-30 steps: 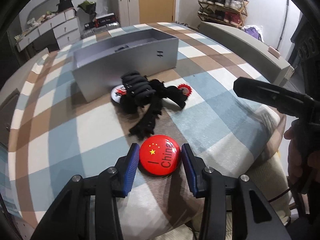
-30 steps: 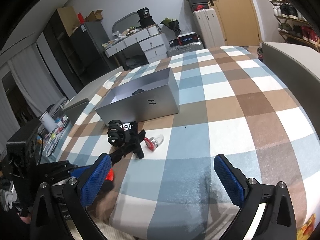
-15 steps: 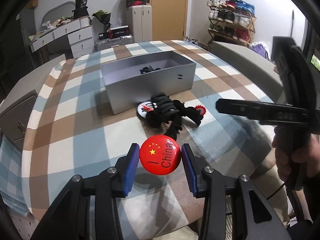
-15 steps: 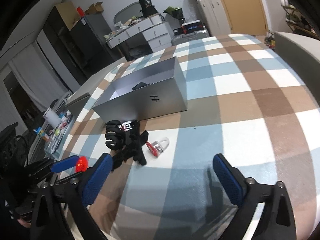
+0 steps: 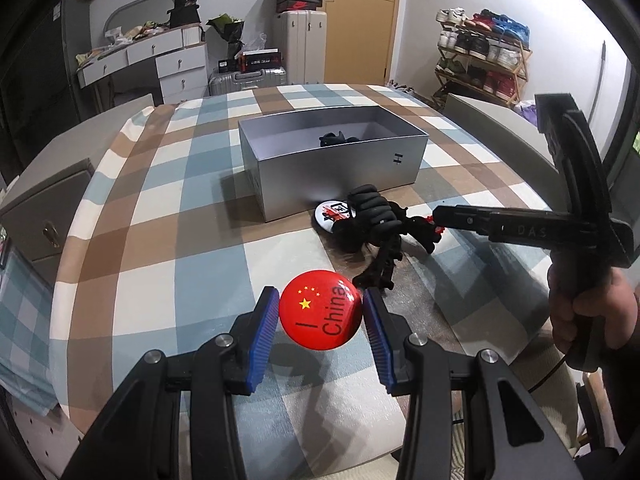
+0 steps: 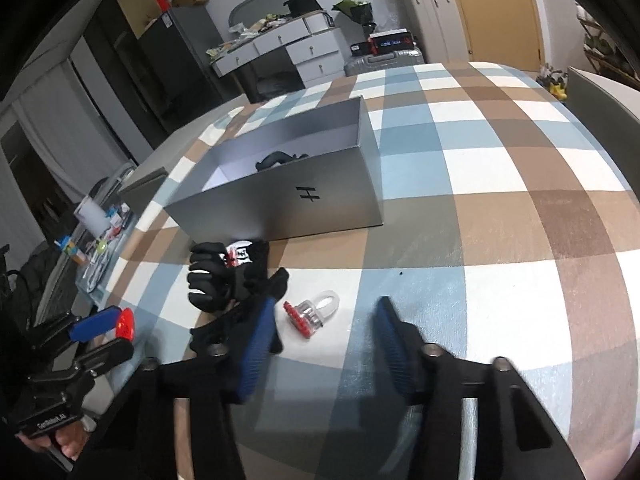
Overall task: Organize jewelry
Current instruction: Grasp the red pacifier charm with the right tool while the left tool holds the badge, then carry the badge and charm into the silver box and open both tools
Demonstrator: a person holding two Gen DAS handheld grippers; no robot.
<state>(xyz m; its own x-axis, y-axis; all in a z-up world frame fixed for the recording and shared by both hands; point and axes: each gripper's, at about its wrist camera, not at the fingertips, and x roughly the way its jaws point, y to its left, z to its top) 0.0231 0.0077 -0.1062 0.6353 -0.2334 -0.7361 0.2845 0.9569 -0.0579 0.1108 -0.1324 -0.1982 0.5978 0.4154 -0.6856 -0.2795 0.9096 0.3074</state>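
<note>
L jaws grip round glossy red badge [image 5: 321, 315]; R jaws closing, nothing btwn

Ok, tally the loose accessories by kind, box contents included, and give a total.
Round pin badges: 2, the red badge gripped by the left gripper and the white badge half under the pile.
Black hair ties or clips on the tablecloth: 1 tangled pile; the number of pieces cannot be told.
Black item in the silver box: 1.
Clear clip with red end: 1.
Total: 5
</note>
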